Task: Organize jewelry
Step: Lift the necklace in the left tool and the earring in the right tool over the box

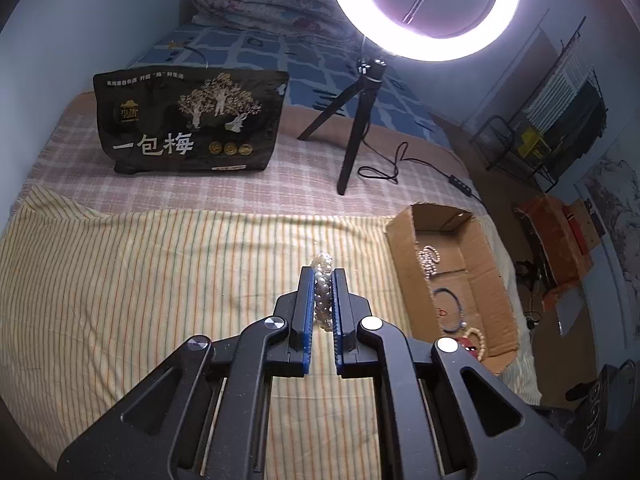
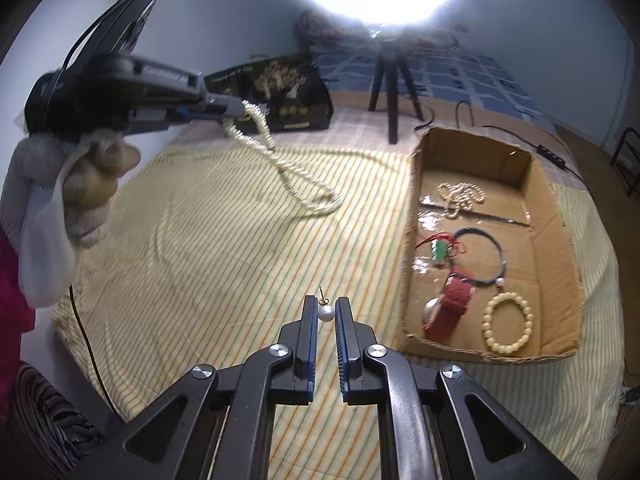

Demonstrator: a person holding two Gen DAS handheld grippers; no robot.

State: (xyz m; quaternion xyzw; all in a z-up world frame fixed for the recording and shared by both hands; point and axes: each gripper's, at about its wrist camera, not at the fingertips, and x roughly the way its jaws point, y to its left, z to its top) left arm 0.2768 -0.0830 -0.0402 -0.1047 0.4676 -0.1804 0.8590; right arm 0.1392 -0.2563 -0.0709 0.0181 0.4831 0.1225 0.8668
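My left gripper [image 1: 323, 274] is shut on a long pearl necklace [image 1: 323, 288]. In the right wrist view the left gripper [image 2: 236, 110] holds the necklace [image 2: 296, 184] up, its lower loop trailing on the striped cloth. My right gripper [image 2: 326, 304] is shut on a pearl earring [image 2: 325, 313] with a thin hook, just above the cloth. The cardboard box [image 2: 560, 240] lies to the right and holds a pearl strand [image 2: 460, 196], a dark cord necklace [image 2: 480, 256], a red watch [image 2: 448, 308] and a cream bead bracelet [image 2: 508, 324].
A black snack bag [image 1: 188, 120] stands at the back of the bed. A ring light [image 1: 424, 8] on a black tripod [image 1: 352, 128] stands behind the box [image 1: 404, 248], its cable running right. The bed edge and floor clutter lie right of the box.
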